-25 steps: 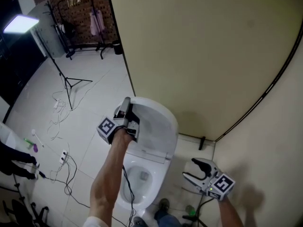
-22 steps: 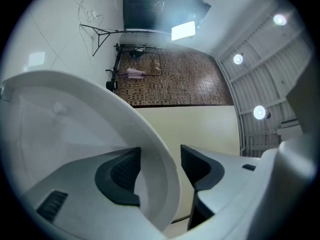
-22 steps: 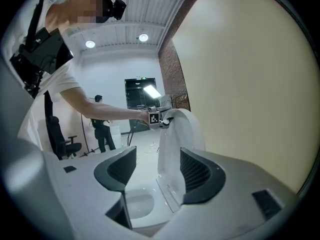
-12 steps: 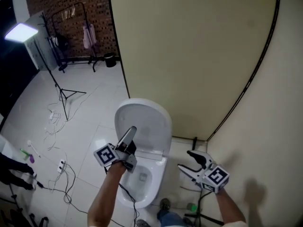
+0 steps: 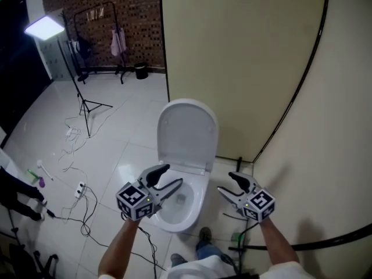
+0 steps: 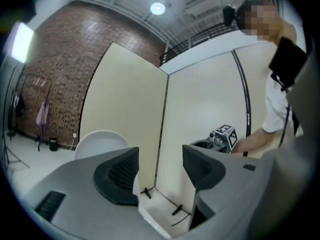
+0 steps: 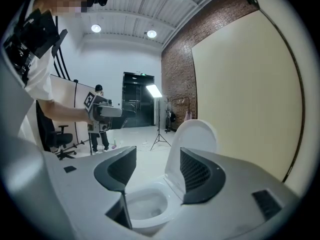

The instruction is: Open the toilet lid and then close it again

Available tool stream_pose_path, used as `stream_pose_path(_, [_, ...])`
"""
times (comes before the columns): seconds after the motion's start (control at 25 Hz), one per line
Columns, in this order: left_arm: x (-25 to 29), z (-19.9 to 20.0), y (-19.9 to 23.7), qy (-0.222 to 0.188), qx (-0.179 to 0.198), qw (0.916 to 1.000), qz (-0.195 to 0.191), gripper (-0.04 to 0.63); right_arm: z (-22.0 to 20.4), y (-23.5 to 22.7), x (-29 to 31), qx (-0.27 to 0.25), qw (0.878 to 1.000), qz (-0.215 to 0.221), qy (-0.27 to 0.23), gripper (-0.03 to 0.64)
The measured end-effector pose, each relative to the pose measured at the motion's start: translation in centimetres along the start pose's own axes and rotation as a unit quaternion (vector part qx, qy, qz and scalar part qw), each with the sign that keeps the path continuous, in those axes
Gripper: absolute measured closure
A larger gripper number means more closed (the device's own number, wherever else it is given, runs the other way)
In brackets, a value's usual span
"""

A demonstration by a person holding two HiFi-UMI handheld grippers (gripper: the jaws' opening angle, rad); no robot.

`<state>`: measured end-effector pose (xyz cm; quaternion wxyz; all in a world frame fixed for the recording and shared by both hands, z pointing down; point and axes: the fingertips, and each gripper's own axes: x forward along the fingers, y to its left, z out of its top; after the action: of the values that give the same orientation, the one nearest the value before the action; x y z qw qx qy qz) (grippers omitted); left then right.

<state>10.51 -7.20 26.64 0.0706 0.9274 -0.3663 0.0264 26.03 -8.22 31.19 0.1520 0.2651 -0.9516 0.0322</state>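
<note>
Since a second ago: the left tool (image 5: 172, 175) has come off the toilet lid (image 5: 187, 133) and pulled back toward me, and it now sits over the front of the bowl (image 5: 185, 205). The lid has gone from part-raised to fully up. The right tool (image 5: 226, 183) has drifted up and in a little, just right of the bowl.

The lid stands upright, leaning back toward the beige partition (image 5: 232, 57) behind the toilet. It holds itself there, which is why I can let go.

Left tool: jaws apart, nothing between them; its own view looks past the lid's edge at the partition corner. Right tool: jaws apart, empty; the bowl and lid lie beyond it, clear of the pads. I hold both tools near level on either side of the bowl, which reads as a neutral pause.

My read: the opening half is done, the closing half isn't started. Next I need a tool back at the lid's top edge to tip it forward off balance, then lower it under control so it doesn't slam. The cables (image 5: 81, 208) on the floor to the left are well apart, no factor.
</note>
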Motion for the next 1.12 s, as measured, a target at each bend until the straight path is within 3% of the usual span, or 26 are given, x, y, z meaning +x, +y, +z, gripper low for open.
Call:
stream_pose_path(0.12, [-1.9, -1.1, -2.0, 0.04, 0.064, 0.9971, 0.006, 0.325, -0.7, 2.6, -0.2, -0.004, 1.0, 0.006, 0.002, 0.345])
stream_pose_path(0.2, [-2.9, -1.9, -2.8, 0.052, 0.081, 0.9954, 0.006, 0.325, -1.1, 4.2, 0.0, -0.008, 1.0, 0.013, 0.005, 0.345])
stream_pose_path(0.6, [-5.0, -3.4, -4.4, 0.073, 0.09, 0.993, 0.021, 0.33, -0.8, 7.1, 0.5, -0.029, 0.999, 0.025, 0.012, 0.345])
stream_pose_path(0.72, [-5.0, -3.0, -4.9, 0.054, 0.082, 0.995, 0.016, 0.328, -1.0, 6.9, 0.5, -0.021, 0.999, 0.022, 0.014, 0.345])
stream_pose_path(0.96, [-4.1, -3.1, -5.8, 0.034, 0.062, 0.9974, 0.012, 0.328, -3.3, 4.2, -0.2, 0.004, 0.999, 0.014, 0.028, 0.345])
stream_pose_path(1.12, [-2.1, -3.5, -5.8, 0.046, 0.06, 0.997, 0.016, 0.328, -6.2, -0.6, 0.1, 0.03, 0.999, 0.013, 0.038, 0.345])
